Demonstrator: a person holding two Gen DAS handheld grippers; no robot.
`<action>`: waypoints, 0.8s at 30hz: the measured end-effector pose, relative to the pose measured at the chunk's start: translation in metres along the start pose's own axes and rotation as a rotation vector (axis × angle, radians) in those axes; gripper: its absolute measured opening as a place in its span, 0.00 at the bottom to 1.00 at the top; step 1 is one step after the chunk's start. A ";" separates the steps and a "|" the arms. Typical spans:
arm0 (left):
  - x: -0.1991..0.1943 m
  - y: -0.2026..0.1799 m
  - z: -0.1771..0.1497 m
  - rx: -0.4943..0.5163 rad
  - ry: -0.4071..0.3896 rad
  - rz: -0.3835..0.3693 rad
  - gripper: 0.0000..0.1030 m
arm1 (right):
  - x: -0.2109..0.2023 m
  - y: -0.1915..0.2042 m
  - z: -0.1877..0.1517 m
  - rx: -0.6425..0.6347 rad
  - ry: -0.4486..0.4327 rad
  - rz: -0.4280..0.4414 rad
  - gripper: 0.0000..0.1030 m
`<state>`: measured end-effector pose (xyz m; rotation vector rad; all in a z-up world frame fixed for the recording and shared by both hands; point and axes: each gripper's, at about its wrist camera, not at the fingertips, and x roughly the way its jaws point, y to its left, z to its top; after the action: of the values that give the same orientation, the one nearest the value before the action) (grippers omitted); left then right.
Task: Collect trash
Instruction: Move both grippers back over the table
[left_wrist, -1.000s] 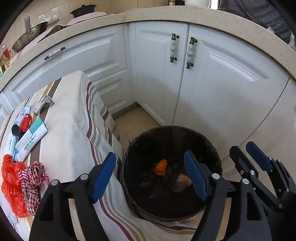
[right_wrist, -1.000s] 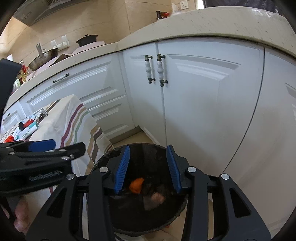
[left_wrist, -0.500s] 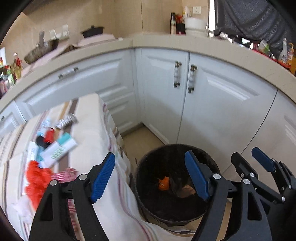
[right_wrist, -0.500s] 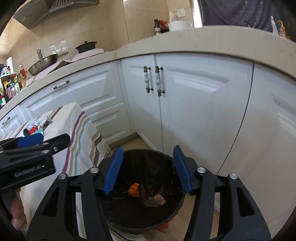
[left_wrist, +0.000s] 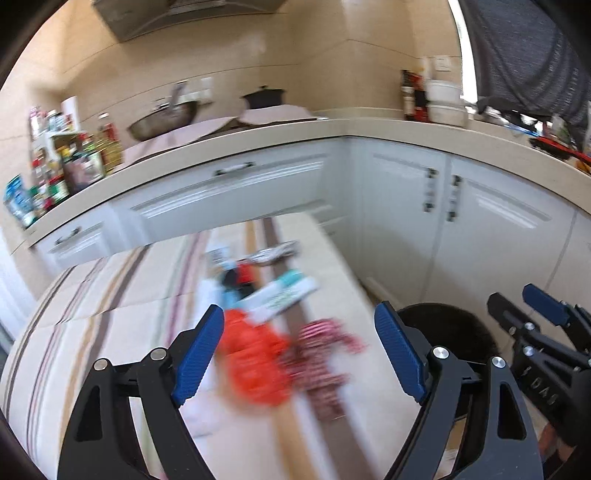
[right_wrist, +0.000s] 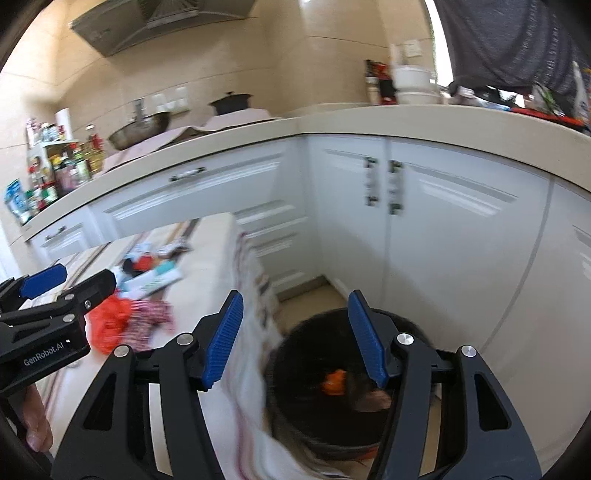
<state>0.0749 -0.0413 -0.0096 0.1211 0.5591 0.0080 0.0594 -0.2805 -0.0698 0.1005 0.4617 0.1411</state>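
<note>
Swinging away from the bin, the left gripper (left_wrist: 299, 352) now looks at the table with the striped cloth (left_wrist: 110, 295); a second ago it looked down into the bin. Its blue fingers are spread wide and hold nothing. Just ahead of them lie the crumpled orange plastic bag (left_wrist: 255, 360) and, to its right, the red-and-white checked cloth scrap (left_wrist: 319, 354). These look like the next trash to grab. Off to the right, the right gripper (right_wrist: 295, 338) hangs over the round black trash bin (right_wrist: 321, 424), spread and empty, with an orange scrap (right_wrist: 334, 382) inside.
</note>
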 end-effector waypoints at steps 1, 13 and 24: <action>-0.002 0.008 -0.003 -0.008 -0.001 0.017 0.79 | -0.001 0.009 -0.001 -0.010 0.000 0.013 0.56; -0.012 0.101 -0.044 -0.121 0.054 0.164 0.81 | 0.001 0.082 -0.008 -0.085 0.035 0.107 0.56; -0.002 0.111 -0.062 -0.142 0.096 0.106 0.81 | 0.009 0.098 -0.021 -0.114 0.081 0.107 0.56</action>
<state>0.0429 0.0760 -0.0479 0.0117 0.6451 0.1569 0.0474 -0.1816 -0.0796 0.0074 0.5286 0.2768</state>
